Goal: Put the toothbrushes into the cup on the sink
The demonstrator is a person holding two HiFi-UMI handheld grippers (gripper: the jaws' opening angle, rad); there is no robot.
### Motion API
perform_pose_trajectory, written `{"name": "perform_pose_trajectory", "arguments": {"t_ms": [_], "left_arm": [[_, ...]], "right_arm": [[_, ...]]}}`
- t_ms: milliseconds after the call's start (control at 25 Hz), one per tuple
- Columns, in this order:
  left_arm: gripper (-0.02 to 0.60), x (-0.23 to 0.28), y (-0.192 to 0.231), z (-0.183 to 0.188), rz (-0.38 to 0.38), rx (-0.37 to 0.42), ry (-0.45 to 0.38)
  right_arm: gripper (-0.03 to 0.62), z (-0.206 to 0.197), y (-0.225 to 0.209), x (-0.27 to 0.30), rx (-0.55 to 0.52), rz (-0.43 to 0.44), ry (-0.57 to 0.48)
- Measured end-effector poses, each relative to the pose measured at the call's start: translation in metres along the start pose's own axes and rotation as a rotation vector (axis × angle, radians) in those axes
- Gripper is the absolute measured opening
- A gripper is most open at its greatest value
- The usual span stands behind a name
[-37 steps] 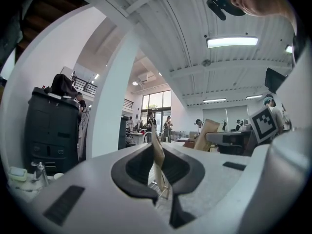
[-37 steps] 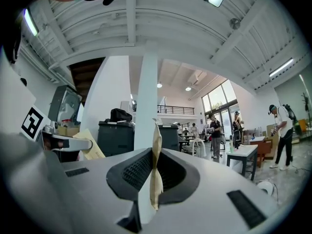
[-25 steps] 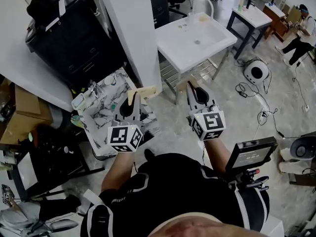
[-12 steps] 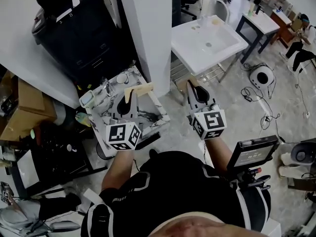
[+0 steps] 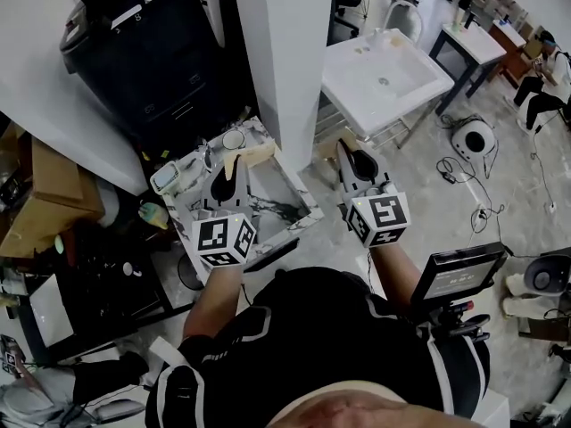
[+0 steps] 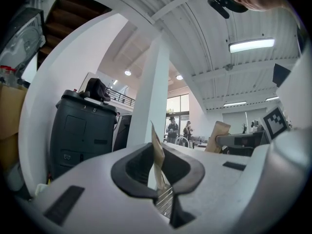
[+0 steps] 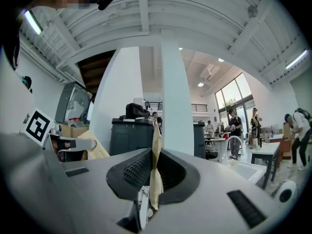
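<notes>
Both forearms reach forward side by side. The left gripper point(image 5: 234, 163) has its jaws pinched narrow on a thin tan packet point(image 6: 157, 152). The right gripper point(image 5: 346, 150) likewise clamps a second tan packet point(image 7: 156, 169). The white sink point(image 5: 406, 77) stands well ahead.

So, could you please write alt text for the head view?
From above: a person holds the left tool and right tool, each shut on a flat tan packet. Ahead stand a marbled basin, a white pillar and a white sink.
</notes>
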State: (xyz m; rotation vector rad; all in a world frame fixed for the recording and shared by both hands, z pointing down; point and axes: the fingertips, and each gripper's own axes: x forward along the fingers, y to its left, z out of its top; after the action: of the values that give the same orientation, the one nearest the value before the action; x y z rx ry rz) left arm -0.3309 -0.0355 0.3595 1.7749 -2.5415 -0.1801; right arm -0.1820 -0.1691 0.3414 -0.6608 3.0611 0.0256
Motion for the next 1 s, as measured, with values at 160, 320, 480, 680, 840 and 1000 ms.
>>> {"name": "perform_pose_trajectory", "arguments": {"t_ms": [160,320,480,680,840,1000], "left_arm": [[0.035,0.000,0.019,0.002,-0.006,-0.005,-0.004],[0.035,0.002,0.034,0.003,0.003,-0.006,-0.005],[0.035,0.009,0.043,-0.004,0.031,-0.003,0.008],[0.035,0.028,0.051,-0.012,0.086,-0.014,0.014],[0.035,0.042,0.054,-0.016,0.135,-0.014,0.018],[0.035,0.058,0.063,-0.019,0.208,-0.020,0.016]], "right_arm": [[0.043,0.000,0.015,0.013,0.004,0.001,0.003],[0.043,0.002,0.024,0.025,0.008,0.004,0.003],[0.043,0.000,0.024,0.039,0.005,0.026,0.011],[0.043,-0.003,0.014,0.062,0.004,0.072,0.009],[0.043,-0.005,0.005,0.082,0.001,0.121,0.019],[0.043,0.000,-0.004,0.105,-0.006,0.174,0.020]]}}
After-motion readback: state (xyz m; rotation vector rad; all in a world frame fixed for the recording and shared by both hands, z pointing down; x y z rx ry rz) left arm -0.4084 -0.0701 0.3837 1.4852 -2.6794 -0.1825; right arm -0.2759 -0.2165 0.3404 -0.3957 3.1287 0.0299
